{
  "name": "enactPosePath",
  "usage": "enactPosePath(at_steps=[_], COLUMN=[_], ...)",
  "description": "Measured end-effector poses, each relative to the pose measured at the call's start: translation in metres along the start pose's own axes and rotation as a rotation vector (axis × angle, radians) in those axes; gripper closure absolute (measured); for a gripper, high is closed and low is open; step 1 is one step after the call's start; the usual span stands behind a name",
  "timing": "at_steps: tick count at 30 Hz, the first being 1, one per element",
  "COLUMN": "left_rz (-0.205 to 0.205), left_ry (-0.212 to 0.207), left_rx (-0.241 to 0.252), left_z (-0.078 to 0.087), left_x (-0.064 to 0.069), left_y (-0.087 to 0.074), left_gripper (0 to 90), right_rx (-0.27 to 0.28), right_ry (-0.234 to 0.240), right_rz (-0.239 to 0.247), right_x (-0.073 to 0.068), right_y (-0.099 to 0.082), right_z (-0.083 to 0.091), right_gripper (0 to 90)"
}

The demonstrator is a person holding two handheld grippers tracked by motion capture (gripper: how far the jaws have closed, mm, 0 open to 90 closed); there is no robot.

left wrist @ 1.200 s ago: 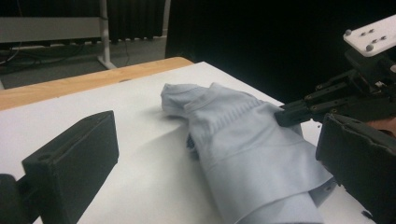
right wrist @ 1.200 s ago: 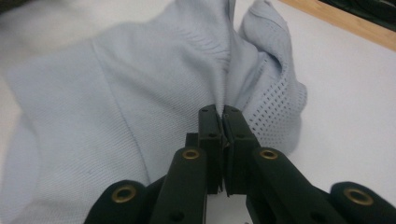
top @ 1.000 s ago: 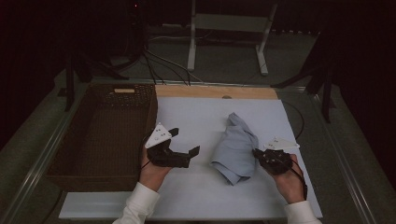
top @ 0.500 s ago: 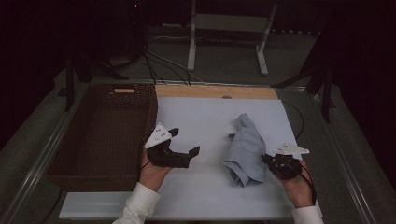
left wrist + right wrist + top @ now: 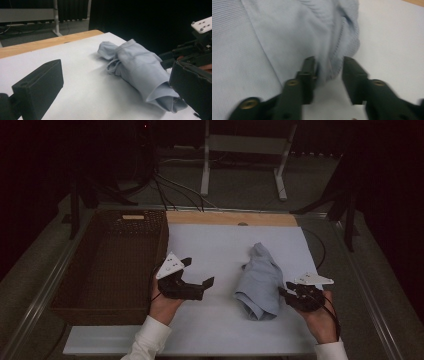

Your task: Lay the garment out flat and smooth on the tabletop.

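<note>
Blue cloth [image 5: 261, 281] beside wicker basket [image 5: 107, 262]

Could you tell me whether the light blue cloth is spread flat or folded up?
Folded: the light blue cloth lies as a rolled bundle on the white table.

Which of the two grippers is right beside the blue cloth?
The right gripper: its parted jaws sit at the folded blue cloth, a hem between them. The left gripper stands apart, over bare white tabletop.

high: above, forward-down | left: low, across table | right: close; all share cloth [image 5: 260, 282]
</note>
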State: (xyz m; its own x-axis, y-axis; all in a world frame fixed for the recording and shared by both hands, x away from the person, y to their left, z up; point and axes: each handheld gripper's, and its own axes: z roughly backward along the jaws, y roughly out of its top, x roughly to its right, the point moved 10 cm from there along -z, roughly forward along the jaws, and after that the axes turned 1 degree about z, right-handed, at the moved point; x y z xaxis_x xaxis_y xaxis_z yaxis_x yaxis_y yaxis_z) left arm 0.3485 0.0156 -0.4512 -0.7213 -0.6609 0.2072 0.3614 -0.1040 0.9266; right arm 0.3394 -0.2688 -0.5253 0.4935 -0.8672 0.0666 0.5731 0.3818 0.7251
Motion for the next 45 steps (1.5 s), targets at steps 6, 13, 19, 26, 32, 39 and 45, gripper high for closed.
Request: enactPosePath(at_steps=[6, 13, 19, 26, 32, 39, 45], left_rz=[0.000, 0.003, 0.003, 0.003, 0.004, 0.004, 0.004], left_ry=[0.000, 0.000, -0.002, -0.002, -0.003, -0.004, -0.005], left_rx=[-0.004, 0.000, 0.001, 0.002, 0.003, 0.003, 0.003], left_z=[-0.001, -0.001, -0.001, 0.000, 0.000, 0.000, -0.001], left_x=[0.000, 0.000, 0.000, 0.000, 0.000, 0.000, 0.000], left_y=[-0.001, -0.001, -0.001, 0.000, 0.000, 0.000, 0.000], left_gripper=[0.4, 0.4, 0.4, 0.4, 0.4, 0.4, 0.4], right_rx=[0.031, 0.065, 0.093, 0.112, 0.113, 0.099, 0.077], right_ry=[0.035, 0.052, 0.076, 0.107, 0.131, 0.154, 0.143], right_rz=[-0.005, 0.018, 0.042, 0.061, 0.083, 0.097, 0.123], right_x=[-0.009, -0.024, -0.041, -0.060, -0.075, -0.089, -0.094], right_y=[0.012, 0.032, 0.049, 0.068, 0.082, 0.091, 0.096], right_z=[0.005, 0.005, 0.003, -0.004, -0.012, -0.027, -0.042], right_gripper=[29.1, 19.0, 16.2, 15.9, 15.9, 16.0, 16.1])
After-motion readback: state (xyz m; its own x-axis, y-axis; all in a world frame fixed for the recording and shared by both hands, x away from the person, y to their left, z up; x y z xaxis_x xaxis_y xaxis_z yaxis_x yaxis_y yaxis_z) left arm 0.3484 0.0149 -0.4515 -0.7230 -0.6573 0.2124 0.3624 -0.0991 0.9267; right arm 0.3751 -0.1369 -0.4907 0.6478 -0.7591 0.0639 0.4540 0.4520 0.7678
